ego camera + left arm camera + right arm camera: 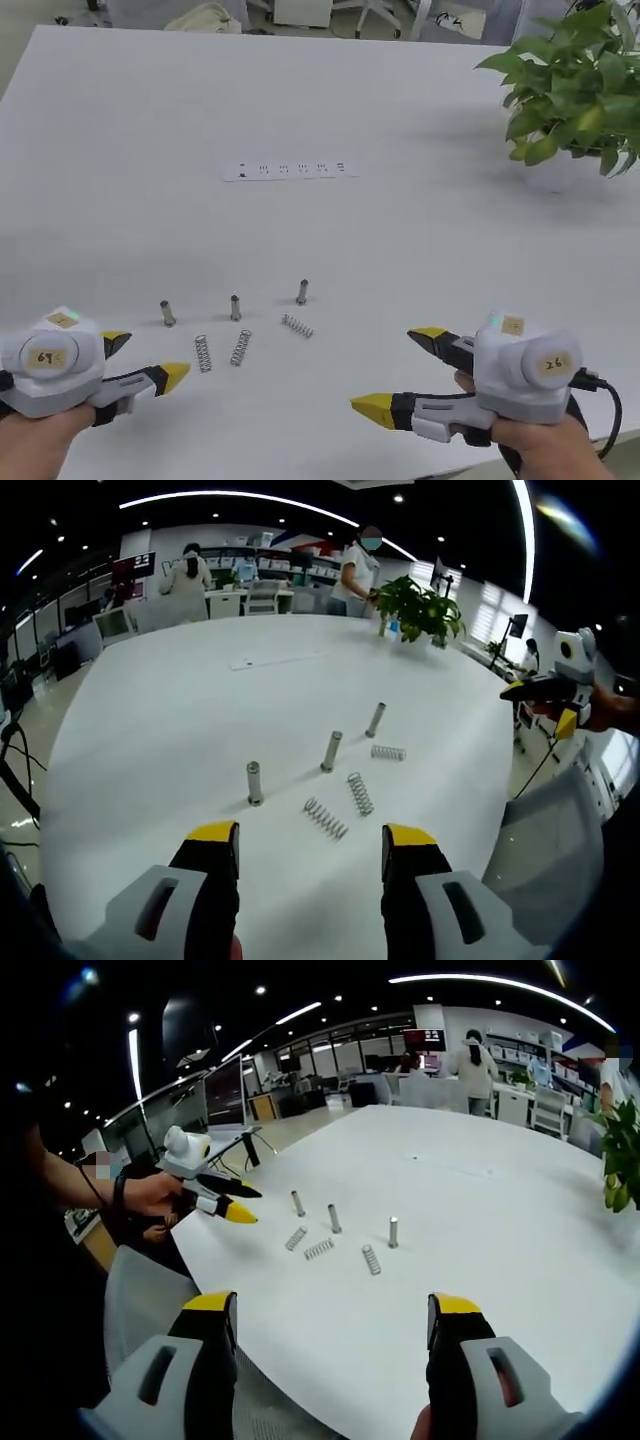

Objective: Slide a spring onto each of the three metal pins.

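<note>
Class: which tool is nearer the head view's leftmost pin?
Left. The left tool is close, just nearside of that pin; the right tool is far to its right.

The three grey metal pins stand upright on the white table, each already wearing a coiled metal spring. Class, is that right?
No. The three grey metal pins stand upright on the white table but are bare; the three coiled metal springs lie beside them, as the head view shows.

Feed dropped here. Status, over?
Left gripper open, right gripper open, both empty. Three springs loose on table beside upright pins, none threaded. Nothing blocking.
</note>
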`<act>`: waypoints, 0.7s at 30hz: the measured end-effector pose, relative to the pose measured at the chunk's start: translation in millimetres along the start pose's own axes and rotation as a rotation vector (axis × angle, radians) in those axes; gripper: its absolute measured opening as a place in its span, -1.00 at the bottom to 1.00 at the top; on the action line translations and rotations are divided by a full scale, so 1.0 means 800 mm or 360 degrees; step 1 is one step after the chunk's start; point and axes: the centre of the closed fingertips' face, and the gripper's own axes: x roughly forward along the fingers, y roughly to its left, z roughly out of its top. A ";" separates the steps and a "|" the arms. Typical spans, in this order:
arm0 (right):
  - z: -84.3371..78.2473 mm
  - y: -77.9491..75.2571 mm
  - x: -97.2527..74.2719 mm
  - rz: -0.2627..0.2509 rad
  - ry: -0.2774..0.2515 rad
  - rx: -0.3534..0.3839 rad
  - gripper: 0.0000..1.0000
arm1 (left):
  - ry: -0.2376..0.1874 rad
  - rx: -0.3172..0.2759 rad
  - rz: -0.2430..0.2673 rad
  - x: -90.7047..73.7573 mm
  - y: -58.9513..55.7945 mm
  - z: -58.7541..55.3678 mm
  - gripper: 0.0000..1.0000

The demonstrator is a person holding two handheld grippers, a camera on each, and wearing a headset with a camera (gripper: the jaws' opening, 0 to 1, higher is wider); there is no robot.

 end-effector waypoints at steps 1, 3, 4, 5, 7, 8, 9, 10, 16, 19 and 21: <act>0.000 0.000 0.000 0.0000 0.0001 0.0001 0.54 | 0.0000 -0.0005 -0.0001 0.001 -0.001 0.001 0.04; -0.002 0.000 0.000 0.0002 0.0003 0.0001 0.54 | 0.0004 -0.0010 -0.0003 0.006 -0.003 0.000 0.02; -0.002 0.000 0.000 0.0002 0.0004 0.0004 0.54 | 0.0007 -0.0013 -0.0005 0.009 -0.003 0.000 0.02; -0.003 0.001 0.000 0.0001 0.0005 0.0008 0.54 | 0.0012 -0.0017 -0.0001 0.014 -0.001 -0.002 0.01; -0.005 0.000 0.001 0.0000 0.0005 0.0018 0.54 | 0.0016 -0.0030 -0.0003 0.021 -0.001 -0.004 -0.01; -0.006 0.000 0.001 -0.0001 0.0007 0.0019 0.54 | 0.0024 -0.0034 -0.0002 0.024 -0.001 -0.006 -0.02; -0.007 0.001 0.001 0.0000 0.0009 0.0020 0.54 | 0.0030 -0.0036 -0.0003 0.027 -0.002 -0.008 -0.03; -0.008 0.000 0.000 -0.0001 0.0012 0.0021 0.54 | 0.0034 -0.0039 -0.0007 0.029 -0.002 -0.009 -0.04; -0.009 -0.005 -0.002 -0.0015 0.0015 0.0029 0.54 | 0.0070 -0.0054 -0.0026 0.053 0.000 -0.022 -0.12; -0.009 -0.007 -0.005 -0.0023 0.0015 0.0032 0.54 | 0.0077 -0.0061 -0.0036 0.060 -0.003 -0.022 -0.15; -0.010 -0.010 -0.007 -0.0031 0.0018 0.0034 0.54 | 0.0083 -0.0062 -0.0039 0.066 -0.005 -0.022 -0.16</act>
